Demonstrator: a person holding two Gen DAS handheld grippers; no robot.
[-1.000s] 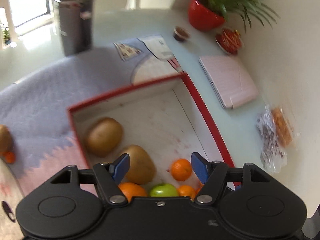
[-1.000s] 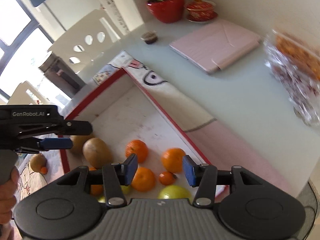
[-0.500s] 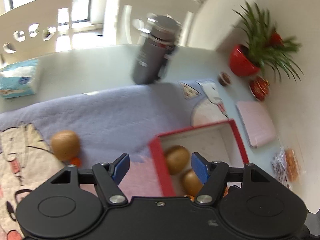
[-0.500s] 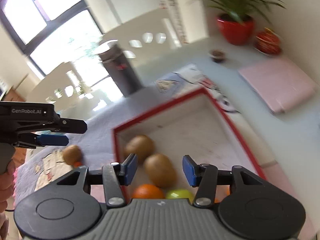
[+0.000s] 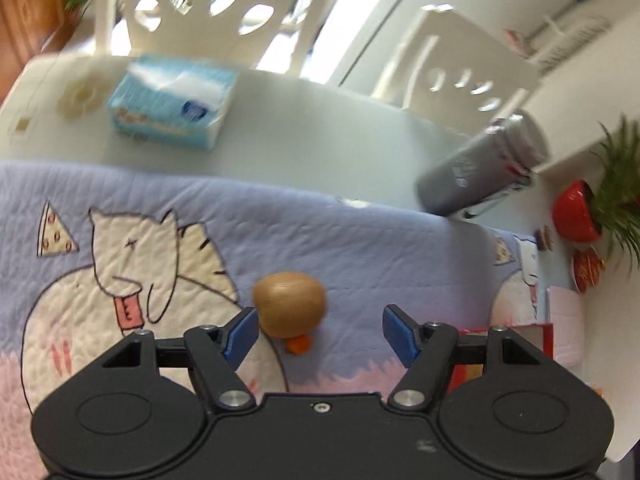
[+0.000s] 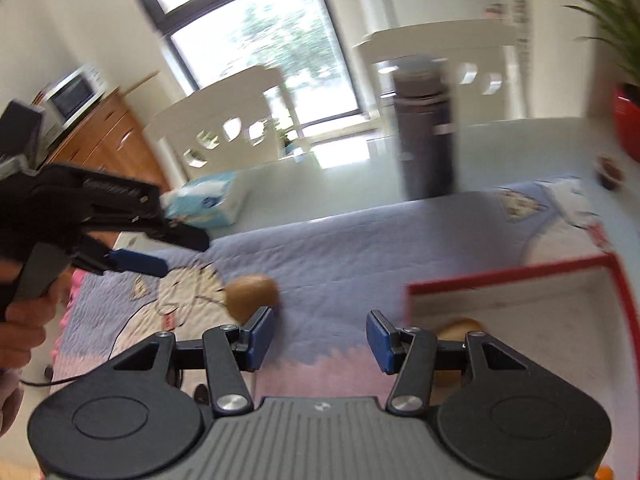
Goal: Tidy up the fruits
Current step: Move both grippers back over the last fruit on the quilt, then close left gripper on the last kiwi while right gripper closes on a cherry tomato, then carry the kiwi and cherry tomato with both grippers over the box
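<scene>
both grippers swung off red box (image 6: pixel 520 276) | kiwi (image 5: pixel 289 303) ahead | jaws open

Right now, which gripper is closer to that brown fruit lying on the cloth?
Left. The left gripper hovers open right over the brown fruit; the right gripper sits off to its side, toward the red box.

Both tools, left (image 5: pixel 316 330) and right (image 6: pixel 320 338), gape, angled downward, holding nothing.
</scene>
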